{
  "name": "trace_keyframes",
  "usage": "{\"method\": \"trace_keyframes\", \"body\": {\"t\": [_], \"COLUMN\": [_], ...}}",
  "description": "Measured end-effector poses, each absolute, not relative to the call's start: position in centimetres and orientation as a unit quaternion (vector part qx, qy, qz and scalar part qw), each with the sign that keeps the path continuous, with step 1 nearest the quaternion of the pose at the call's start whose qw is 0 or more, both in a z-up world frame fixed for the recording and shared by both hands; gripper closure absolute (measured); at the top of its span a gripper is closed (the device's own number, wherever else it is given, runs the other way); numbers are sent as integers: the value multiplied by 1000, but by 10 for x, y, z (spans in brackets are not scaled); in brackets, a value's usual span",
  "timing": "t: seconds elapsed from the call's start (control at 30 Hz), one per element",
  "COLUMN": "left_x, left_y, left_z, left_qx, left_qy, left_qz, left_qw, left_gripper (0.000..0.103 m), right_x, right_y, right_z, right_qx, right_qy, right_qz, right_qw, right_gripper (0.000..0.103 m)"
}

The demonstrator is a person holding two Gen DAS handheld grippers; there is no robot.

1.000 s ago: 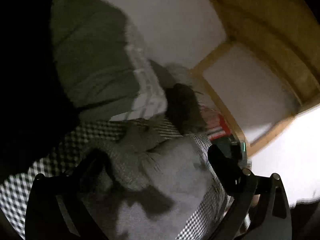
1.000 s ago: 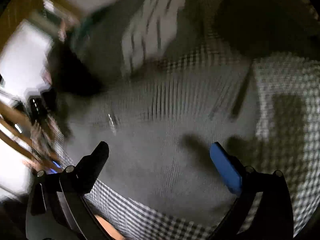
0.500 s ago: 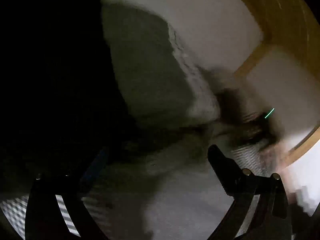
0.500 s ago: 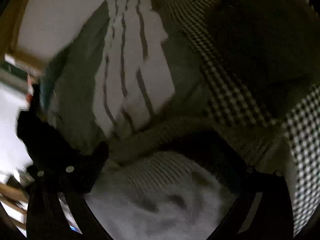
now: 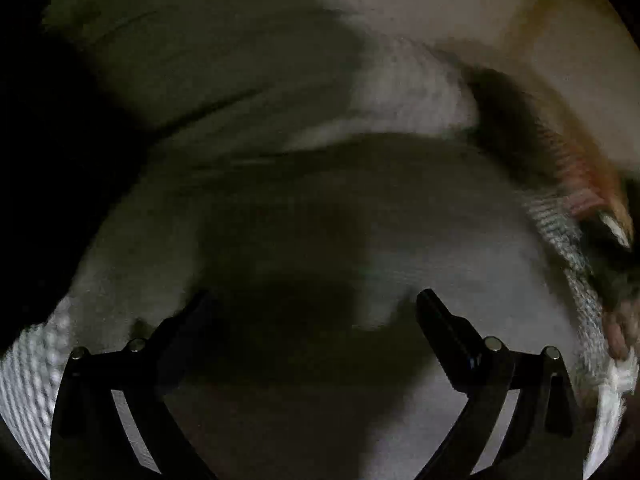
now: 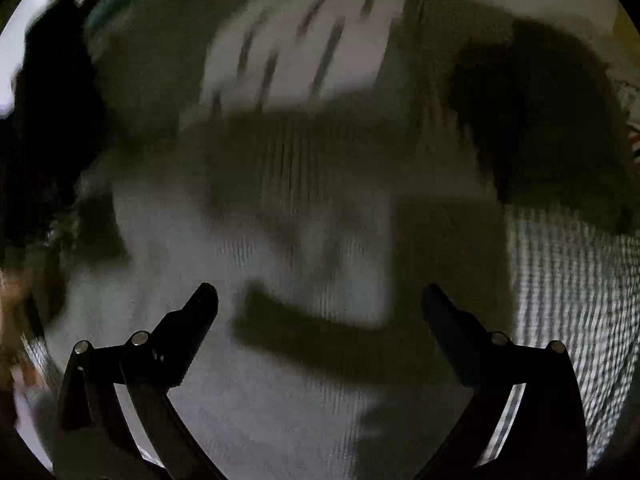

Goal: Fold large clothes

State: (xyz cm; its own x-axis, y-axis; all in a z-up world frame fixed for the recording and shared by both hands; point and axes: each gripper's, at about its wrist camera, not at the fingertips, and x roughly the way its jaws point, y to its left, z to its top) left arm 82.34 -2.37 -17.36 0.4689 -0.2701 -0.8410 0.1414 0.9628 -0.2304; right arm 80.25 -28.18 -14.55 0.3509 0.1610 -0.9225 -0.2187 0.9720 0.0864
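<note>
left tongs (image 5: 312, 304) spread, empty | right tongs (image 6: 320, 300) spread, empty | grey knit garment (image 6: 304, 380) mid-frame looks partly folded; folds remain

No legible text, label, brand, number or sign was found in either wrist view; both were dim and motion-blurred, and nothing on the fabrics could be read.

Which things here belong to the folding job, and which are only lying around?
For the job:
- grey ribbed garment
- left tool, open
- right tool, open

Lying about:
- checked cloth underneath
- white striped garment
- dark garment
</note>
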Motion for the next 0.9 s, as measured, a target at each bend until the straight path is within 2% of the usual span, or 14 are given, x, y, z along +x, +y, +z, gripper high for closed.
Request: {"method": "trace_keyframes", "body": {"t": [0.1,0.2,0.27,0.33,0.43,0.5,0.6,0.67,0.77,0.9], "left_x": [822,810,795,776,759,756,758,746,742,737], "left_y": [21,50,59,37,-18,-41,-55,-58,-59,-75], "left_z": [-186,-178,-162,-137,-124,-132,-174,-176,-175,-178], "left_qx": [-143,-168,-199,-165,-141,-104,-73,-43,-22,-23], "left_qy": [483,462,452,430,426,423,457,425,413,406], "left_qz": [-74,-33,-47,-70,-123,-104,-59,-51,-55,-54], "left_qw": [861,870,869,885,885,894,884,903,909,912], "left_gripper": [5,5,5,5,5,5,5,5,5,5], "right_x": [778,770,756,746,755,788,861,876,849,772], "right_y": [-286,-323,-337,-328,-276,-242,-223,-232,-258,-268], "right_z": [-170,-162,-144,-135,-134,-148,-175,-162,-130,-129], "right_qx": [-97,-36,-3,21,-21,-52,-36,-4,-1,-22], "right_qy": [546,532,495,488,485,508,563,558,500,501], "right_qz": [86,7,-30,11,79,79,67,69,26,63], "right_qw": [828,846,868,872,870,856,823,827,865,863], "right_gripper": [3,3,3,3,3,3,3,3,3,3]}}
